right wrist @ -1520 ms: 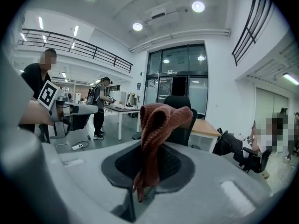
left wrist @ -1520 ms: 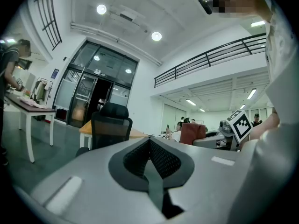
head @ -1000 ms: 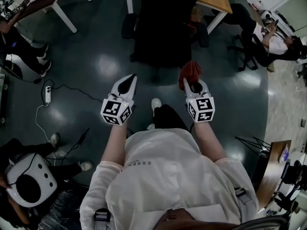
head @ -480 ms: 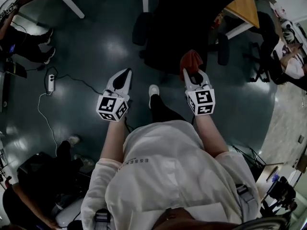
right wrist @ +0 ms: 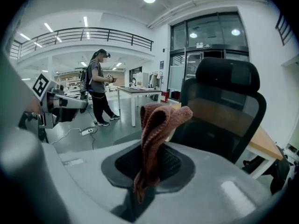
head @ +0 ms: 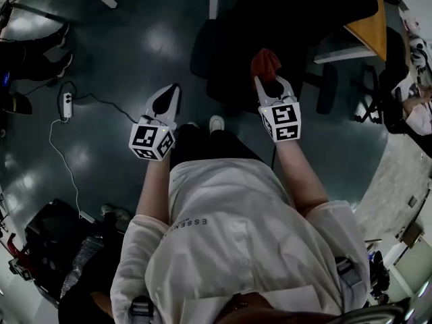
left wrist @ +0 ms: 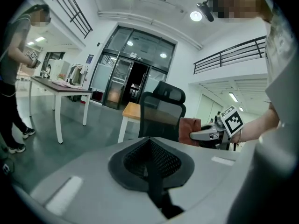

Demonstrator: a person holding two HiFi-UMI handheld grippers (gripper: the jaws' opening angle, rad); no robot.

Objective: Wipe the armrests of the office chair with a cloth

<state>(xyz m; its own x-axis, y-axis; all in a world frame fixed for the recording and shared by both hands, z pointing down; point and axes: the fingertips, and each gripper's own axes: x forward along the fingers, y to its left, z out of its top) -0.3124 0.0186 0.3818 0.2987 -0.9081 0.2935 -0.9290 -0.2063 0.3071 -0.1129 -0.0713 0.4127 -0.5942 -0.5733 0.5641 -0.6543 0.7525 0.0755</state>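
Just short of the office chair's (head: 290, 25) edge, cloth (head: 264, 61) in right gripper (head: 271, 83).

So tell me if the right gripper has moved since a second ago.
Yes. The right gripper moved forward: its cloth now overlaps the office chair, earlier short of it.

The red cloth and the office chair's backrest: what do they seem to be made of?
The cloth looks like matte reddish-brown knitted fabric: ribbed texture, soft folds. The office chair's backrest seems dark see-through mesh in a black, probably plastic, frame: what stands behind shows through it.
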